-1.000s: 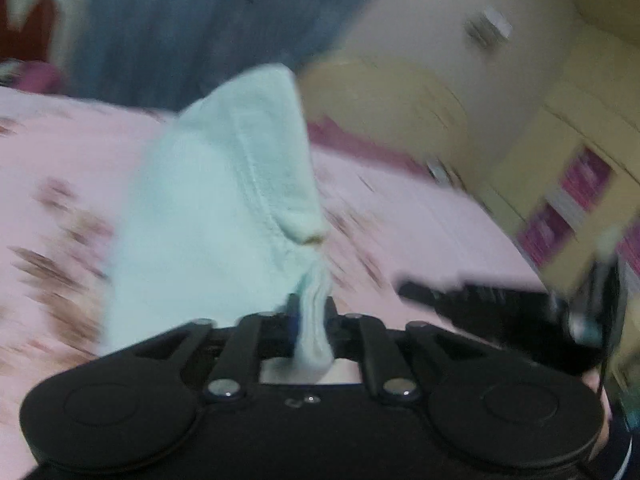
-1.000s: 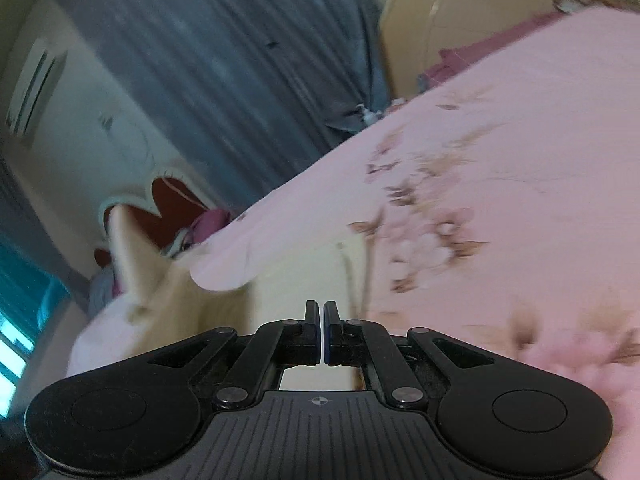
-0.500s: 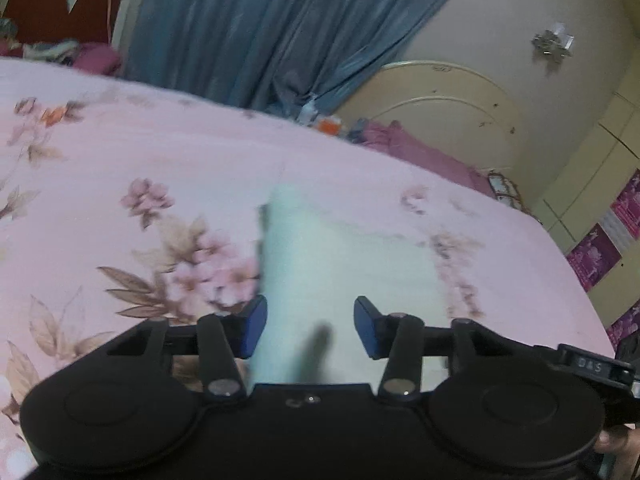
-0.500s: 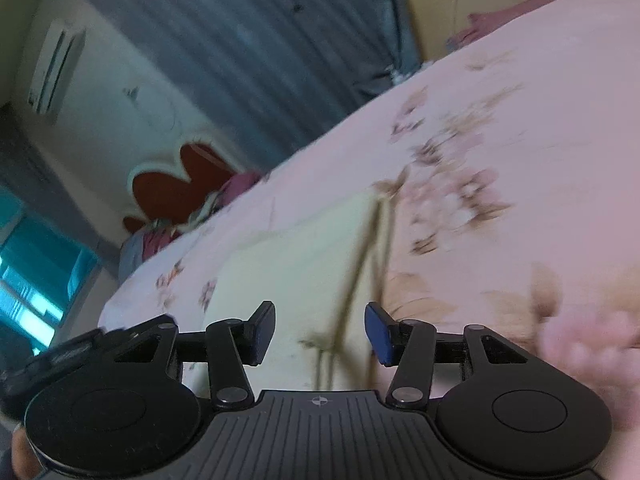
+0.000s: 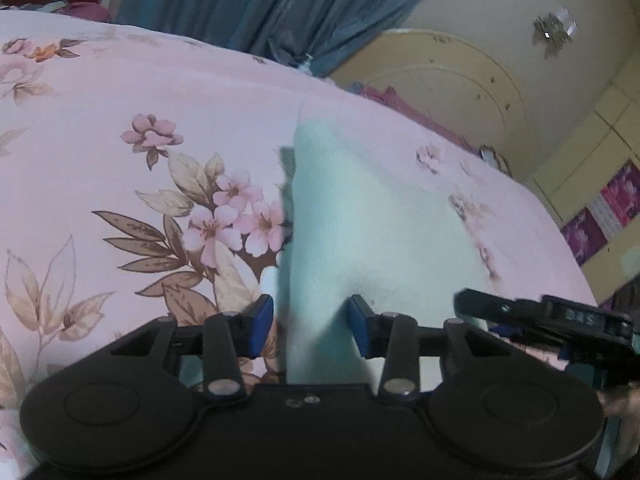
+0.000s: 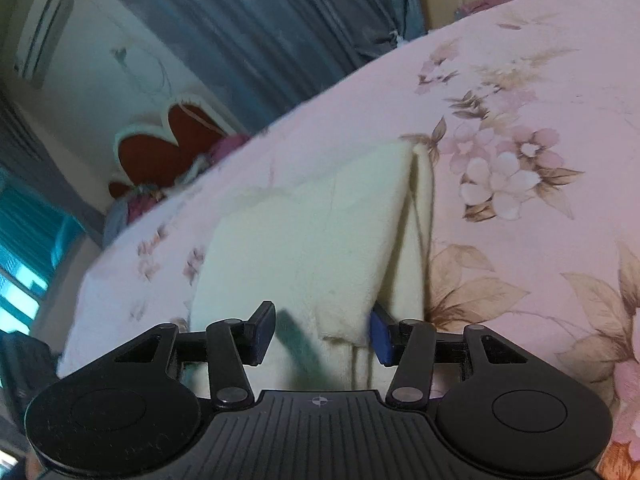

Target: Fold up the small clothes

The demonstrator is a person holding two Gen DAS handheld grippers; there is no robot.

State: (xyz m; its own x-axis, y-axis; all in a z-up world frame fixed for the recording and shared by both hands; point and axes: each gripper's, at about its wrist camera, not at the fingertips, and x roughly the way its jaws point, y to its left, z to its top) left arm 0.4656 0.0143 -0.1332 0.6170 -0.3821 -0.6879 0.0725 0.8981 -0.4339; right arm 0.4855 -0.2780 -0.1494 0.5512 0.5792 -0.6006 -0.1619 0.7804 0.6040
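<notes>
A small pale garment (image 5: 360,216) lies folded on the pink flowered bed sheet (image 5: 120,120); it looks mint in the left wrist view and cream in the right wrist view (image 6: 312,240). My left gripper (image 5: 310,330) is open, its blue pads on either side of the garment's near edge. My right gripper (image 6: 320,334) is open over the garment's near edge, holding nothing. The right gripper's black body (image 5: 560,320) shows at the right of the left wrist view.
A blue curtain (image 5: 280,4) hangs behind the bed. A cream rounded headboard (image 5: 452,80) and yellow cupboards (image 5: 600,184) stand at the right. A red heart-shaped cushion (image 6: 168,140) and a window (image 6: 24,248) are at the left.
Both grippers were shut a second ago, the left one holding the garment up. Both have opened and the garment now lies folded on the sheet.
</notes>
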